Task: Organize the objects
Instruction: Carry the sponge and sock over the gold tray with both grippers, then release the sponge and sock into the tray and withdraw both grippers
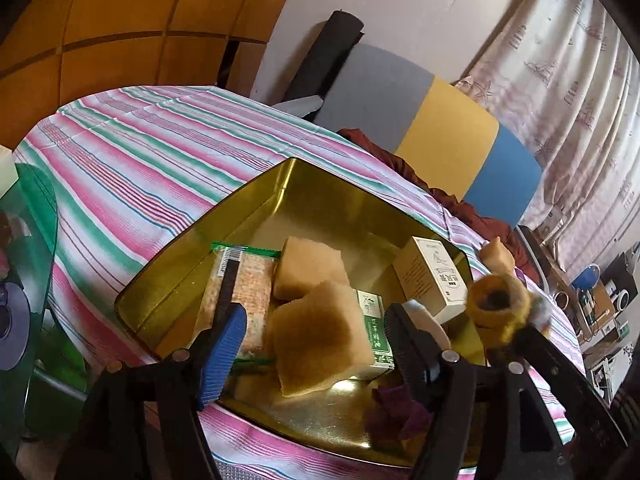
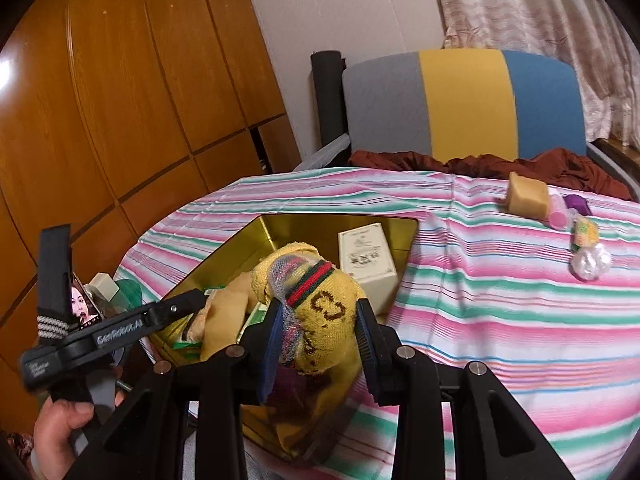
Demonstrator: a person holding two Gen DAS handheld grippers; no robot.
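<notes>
Loading gold tin (image 2: pixel 404 236) | right tool (image 2: pixel 320 344) clamps yellow sock (image 2: pixel 324 320) over tin's 6 o'clock edge | left tool (image 1: pixel 312 340) wide, empty | next: lower, release inside.

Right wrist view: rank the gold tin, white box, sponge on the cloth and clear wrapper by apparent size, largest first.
1. Gold tin, though partly hidden.
2. White box.
3. Sponge.
4. Clear wrapper.
The sponge lies farther from the camera than the box, so their true sizes stay unsure.

Warm indoor light, fisheye-bent edges, glare on the wooden wardrobe (image 2: pixel 12 68).
</notes>
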